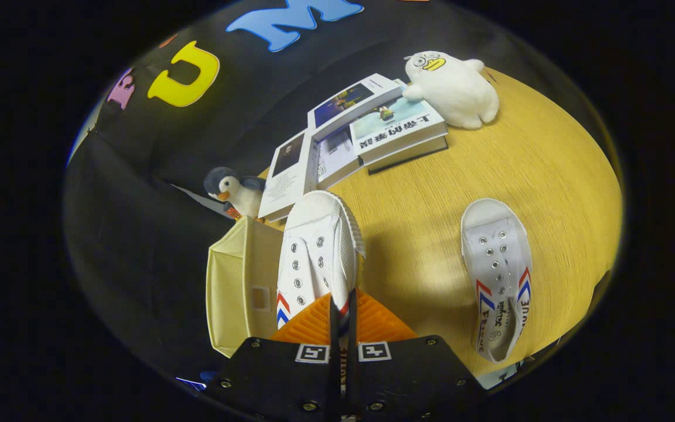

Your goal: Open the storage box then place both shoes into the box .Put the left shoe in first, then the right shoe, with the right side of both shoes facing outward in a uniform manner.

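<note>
Claw pinched tight on one white shoe at centre frame, beside the cream storage box — second shoe lies right, on the bench.

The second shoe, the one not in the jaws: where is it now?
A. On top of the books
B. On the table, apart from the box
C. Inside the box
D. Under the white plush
B: the second shoe lies alone on the table, while the gripper pinches the other shoe beside the box.
</note>
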`<action>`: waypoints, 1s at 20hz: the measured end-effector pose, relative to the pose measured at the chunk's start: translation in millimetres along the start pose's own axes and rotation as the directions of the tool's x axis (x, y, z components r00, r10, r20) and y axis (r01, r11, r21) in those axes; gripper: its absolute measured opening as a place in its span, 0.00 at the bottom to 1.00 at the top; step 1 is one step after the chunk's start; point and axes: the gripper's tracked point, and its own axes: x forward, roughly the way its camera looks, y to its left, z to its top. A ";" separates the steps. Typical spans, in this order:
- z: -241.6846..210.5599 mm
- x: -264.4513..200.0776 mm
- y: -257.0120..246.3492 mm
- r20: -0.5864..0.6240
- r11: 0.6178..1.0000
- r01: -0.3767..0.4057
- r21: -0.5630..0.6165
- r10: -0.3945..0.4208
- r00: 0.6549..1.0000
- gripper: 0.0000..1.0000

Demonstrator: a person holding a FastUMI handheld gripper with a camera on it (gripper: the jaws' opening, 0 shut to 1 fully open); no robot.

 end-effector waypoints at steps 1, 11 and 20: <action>4.4 -3.8 9.4 0.007 1.000 -0.007 -0.007 0.007 1.000 0.04; 11.9 -4.3 96.0 0.023 0.993 -0.065 -0.094 0.067 0.997 0.04; -18.9 35.9 149.3 -0.003 0.985 -0.070 -0.160 0.070 0.998 0.04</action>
